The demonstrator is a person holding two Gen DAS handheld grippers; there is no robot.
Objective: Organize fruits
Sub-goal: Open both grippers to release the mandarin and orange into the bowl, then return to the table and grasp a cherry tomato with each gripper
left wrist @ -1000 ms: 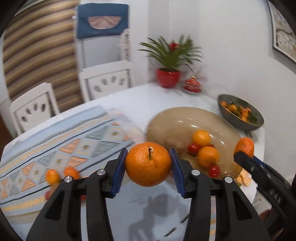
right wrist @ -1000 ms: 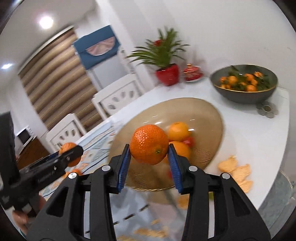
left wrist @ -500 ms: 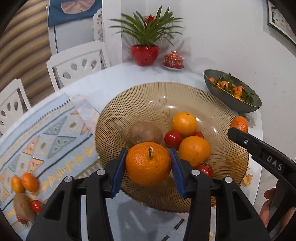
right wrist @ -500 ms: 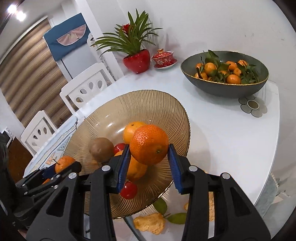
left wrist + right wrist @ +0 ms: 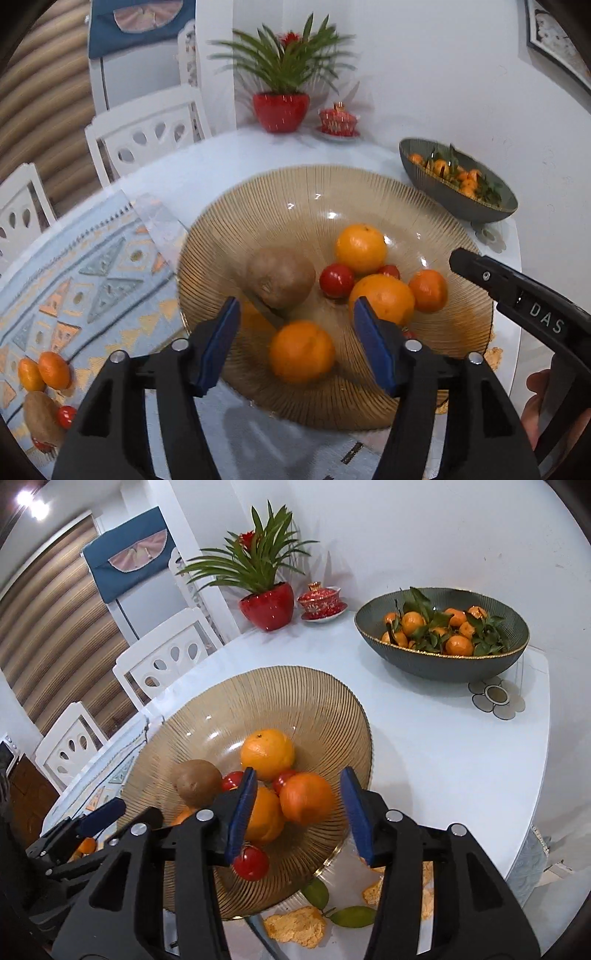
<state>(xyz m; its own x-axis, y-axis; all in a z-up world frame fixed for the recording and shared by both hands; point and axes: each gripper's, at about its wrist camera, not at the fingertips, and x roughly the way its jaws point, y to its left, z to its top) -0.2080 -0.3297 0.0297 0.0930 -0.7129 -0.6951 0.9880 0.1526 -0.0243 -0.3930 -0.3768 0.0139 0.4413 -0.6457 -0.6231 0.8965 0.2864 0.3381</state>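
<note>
Fruits sit gathered in the ribbed amber glass bowl [image 5: 369, 192] at the middle of the table [image 5: 424, 738]: a kiwi [image 5: 280, 282] near its centre, an orange [image 5: 361, 248] at about one o'clock from it, cherry tomatoes [image 5: 336, 280] between them, and more oranges toward three o'clock. The left gripper [image 5: 295, 332] hangs over the bowl's six o'clock edge with its jaws spread wide and nothing between them; a blurred orange [image 5: 302, 350] lies in the bowl just below the gap. The right gripper [image 5: 297, 805] is likewise spread and empty, with another blurred orange [image 5: 306, 797] beneath it against the pile at the bowl's four o'clock side.

The step in hand looks like letting go of fruit into the bowl. To do it well, I would keep both sets of jaws wide and lift straight up, so the blue pads [image 5: 219, 347] do not nudge the round fruit, which may be rolling on the sloped glass. More fruit waits on the patterned cloth [image 5: 92, 280] at eight o'clock: small oranges [image 5: 53, 369], a second kiwi [image 5: 40, 417] and a tomato [image 5: 66, 416]. Approach those low, and straddle one piece at a time.
</note>
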